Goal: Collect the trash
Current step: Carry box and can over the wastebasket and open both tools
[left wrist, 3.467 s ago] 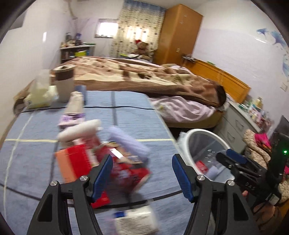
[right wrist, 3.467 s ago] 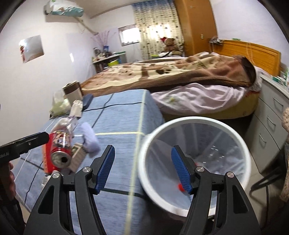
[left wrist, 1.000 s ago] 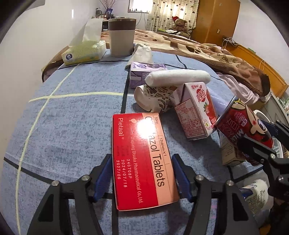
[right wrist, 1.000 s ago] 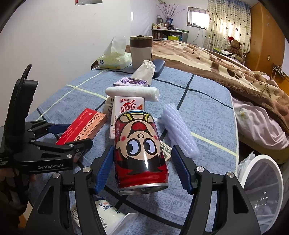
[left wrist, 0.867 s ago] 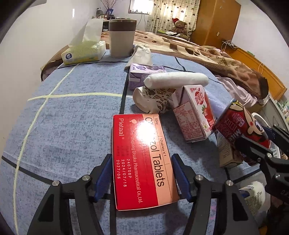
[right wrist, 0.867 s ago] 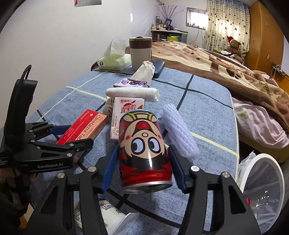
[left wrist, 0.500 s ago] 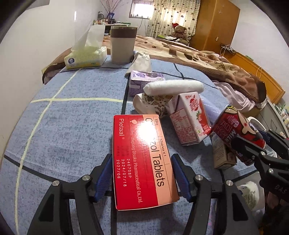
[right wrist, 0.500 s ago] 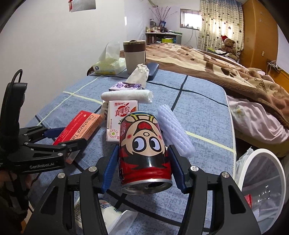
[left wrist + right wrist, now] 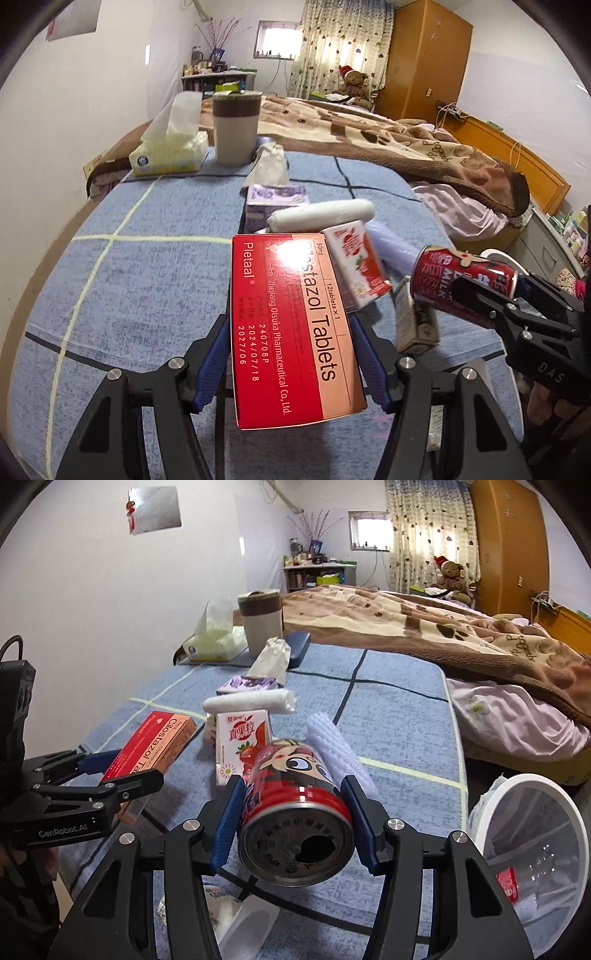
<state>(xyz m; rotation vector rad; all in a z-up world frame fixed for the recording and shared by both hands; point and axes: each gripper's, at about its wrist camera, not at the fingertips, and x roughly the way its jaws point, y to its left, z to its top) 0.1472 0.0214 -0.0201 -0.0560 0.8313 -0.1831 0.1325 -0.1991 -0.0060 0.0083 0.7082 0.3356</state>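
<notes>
My left gripper [image 9: 291, 354] is shut on a red tablet box [image 9: 291, 325] and holds it above the blue tablecloth; the box also shows in the right wrist view [image 9: 155, 742]. My right gripper [image 9: 295, 819] is shut on a red cartoon drink can [image 9: 295, 816], lifted and tipped, open end toward the camera. The can also shows at the right of the left wrist view [image 9: 461, 284]. A white trash bin [image 9: 532, 853] with a clear liner stands off the table's right edge. Left on the table are a strawberry milk carton [image 9: 242, 746], a white roll [image 9: 251, 701] and a ribbed plastic tube [image 9: 336, 753].
A purple carton [image 9: 277, 199], a small cloth bag [image 9: 269, 166], a lidded cup [image 9: 236, 125] and a tissue box [image 9: 170, 155] stand farther back. A small brown carton [image 9: 415, 317] and a white wrapper [image 9: 236, 912] lie near the front edge. A bed lies beyond.
Both grippers closed on their items and lifted them: the left raised the tablet box off the cloth, the right raised and tipped the can so its open end faces the camera.
</notes>
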